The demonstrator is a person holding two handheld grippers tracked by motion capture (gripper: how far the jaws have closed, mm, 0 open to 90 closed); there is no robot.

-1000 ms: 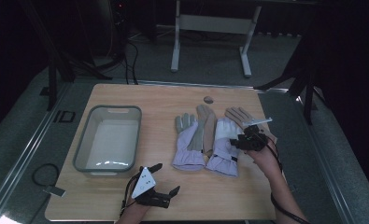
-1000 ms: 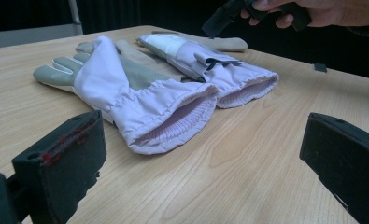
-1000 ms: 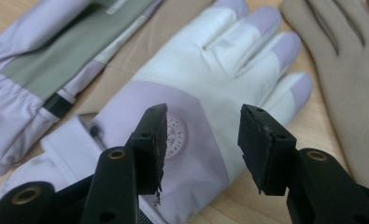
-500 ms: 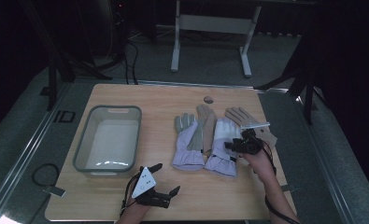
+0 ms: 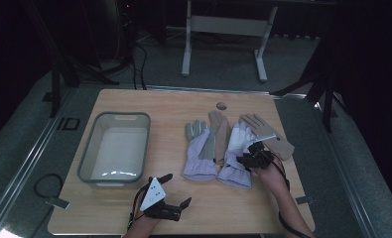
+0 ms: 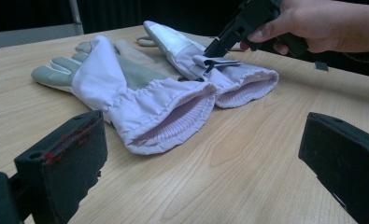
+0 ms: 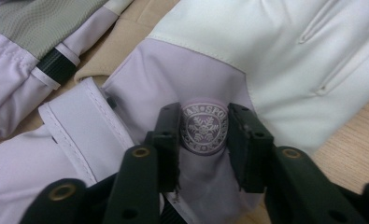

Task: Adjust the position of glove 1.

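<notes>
2 jaws of R gripper [image 7: 203,140] pinching glove [image 7: 210,84]

1. You have a grey tub [image 5: 115,148] on the table's [image 5: 173,106] left half — its pale floor is bare.
2. A small round dark thing [image 5: 222,105] lies near the far edge.
3. Beyond the table you see a white frame [image 5: 223,29] standing on the floor.
</notes>
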